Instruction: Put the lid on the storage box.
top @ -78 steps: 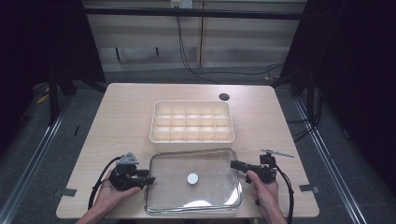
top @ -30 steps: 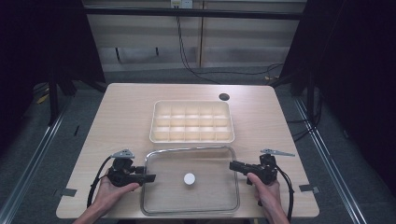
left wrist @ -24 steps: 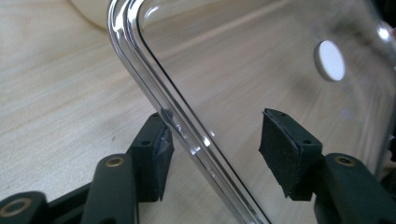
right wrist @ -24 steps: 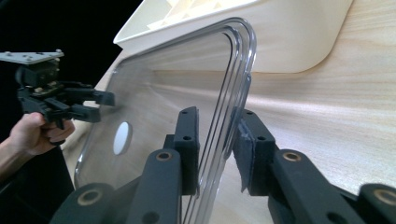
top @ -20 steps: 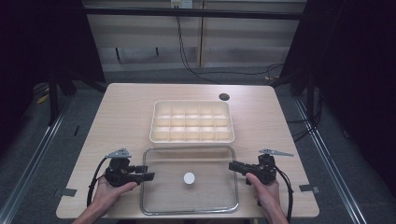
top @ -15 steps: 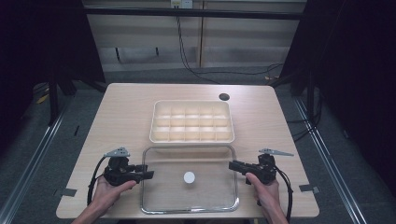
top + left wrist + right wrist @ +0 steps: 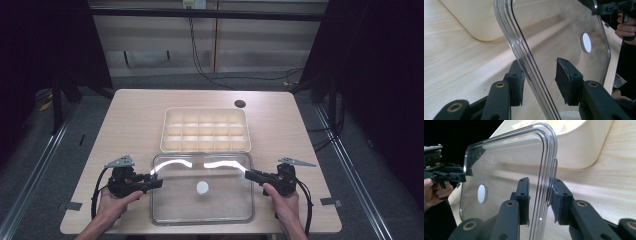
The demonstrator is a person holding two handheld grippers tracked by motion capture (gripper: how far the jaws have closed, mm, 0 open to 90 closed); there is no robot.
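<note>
Since the earlier frame the clear lid (image 7: 202,187) has come up off the table (image 7: 135,125), level, just in front of the cream tray (image 7: 205,129). The right gripper (image 7: 251,175) pinches the lid's right rim. The left gripper (image 7: 156,181) has been closing; its rim sits between pads not yet pressing.
</note>
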